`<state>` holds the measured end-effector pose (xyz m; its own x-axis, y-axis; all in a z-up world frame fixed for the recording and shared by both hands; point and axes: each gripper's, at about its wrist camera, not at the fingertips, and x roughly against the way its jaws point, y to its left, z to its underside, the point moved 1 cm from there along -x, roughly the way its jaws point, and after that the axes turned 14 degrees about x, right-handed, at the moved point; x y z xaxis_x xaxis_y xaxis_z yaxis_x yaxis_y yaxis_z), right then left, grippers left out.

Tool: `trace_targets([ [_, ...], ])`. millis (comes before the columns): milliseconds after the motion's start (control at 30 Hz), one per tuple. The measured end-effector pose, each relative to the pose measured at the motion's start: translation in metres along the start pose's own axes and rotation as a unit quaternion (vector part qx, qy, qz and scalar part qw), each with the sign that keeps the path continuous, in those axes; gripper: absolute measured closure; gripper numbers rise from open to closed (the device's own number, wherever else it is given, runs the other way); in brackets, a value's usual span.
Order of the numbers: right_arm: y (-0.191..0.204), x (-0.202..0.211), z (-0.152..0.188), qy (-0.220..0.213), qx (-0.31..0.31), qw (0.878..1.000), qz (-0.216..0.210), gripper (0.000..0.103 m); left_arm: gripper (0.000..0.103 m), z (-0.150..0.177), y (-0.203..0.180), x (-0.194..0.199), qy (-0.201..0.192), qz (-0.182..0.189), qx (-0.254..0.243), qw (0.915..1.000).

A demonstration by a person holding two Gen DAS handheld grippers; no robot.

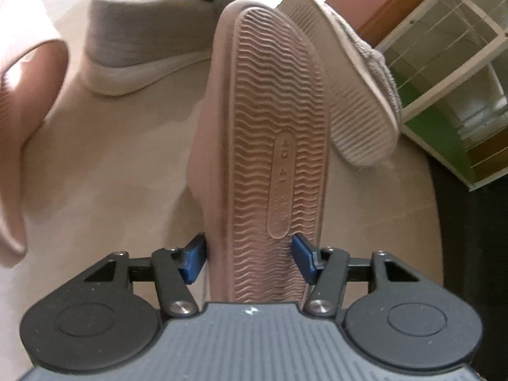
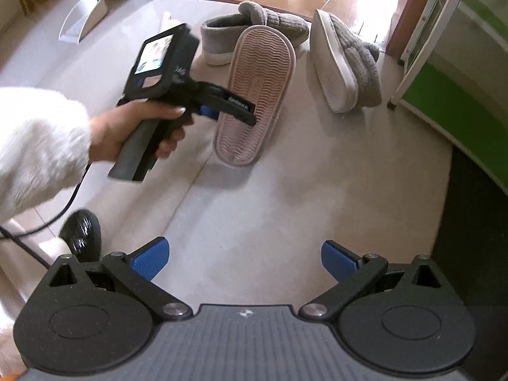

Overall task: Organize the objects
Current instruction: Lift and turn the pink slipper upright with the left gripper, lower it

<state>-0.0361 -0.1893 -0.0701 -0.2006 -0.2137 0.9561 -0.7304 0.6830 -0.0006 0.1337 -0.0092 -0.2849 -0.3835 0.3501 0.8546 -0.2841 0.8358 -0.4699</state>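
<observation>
I have the left hand-held gripper (image 1: 249,258) half open around the heel of the pink slipper (image 1: 270,146), which stands on its side edge on the pale floor (image 2: 285,197), sole facing right. The pads (image 1: 193,260) sit on either side of it; the right one looks just clear, so I read no firm grip. The right hand-held gripper (image 2: 244,262) hangs wide and empty nearer me. One grey slipper (image 2: 222,41) sits upright behind the pink one; another (image 2: 346,63) lies on its side to the right. My worry: balanced on edge and unclamped, the pink slipper could topple if a pad nudges it, perhaps onto the grey one.
</observation>
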Motion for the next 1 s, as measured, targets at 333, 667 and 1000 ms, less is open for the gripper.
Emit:
trace_targets([
  [333,-0.001,0.016,-0.006,-0.043,0.015,0.999,0.028,0.000,0.083,-0.001,-0.049,0.028,-0.046,-0.001,-0.037,0.9983],
  [667,-0.016,0.038,-0.002,-0.066,0.006,0.995,0.072,0.000,0.085,0.007,-0.093,0.079,-0.066,-0.059,-0.135,0.9869],
  [1000,-0.025,0.051,0.018,-0.066,0.019,0.994,0.085,0.000,0.062,0.081,-0.119,0.113,0.038,-0.062,-0.166,0.9835],
])
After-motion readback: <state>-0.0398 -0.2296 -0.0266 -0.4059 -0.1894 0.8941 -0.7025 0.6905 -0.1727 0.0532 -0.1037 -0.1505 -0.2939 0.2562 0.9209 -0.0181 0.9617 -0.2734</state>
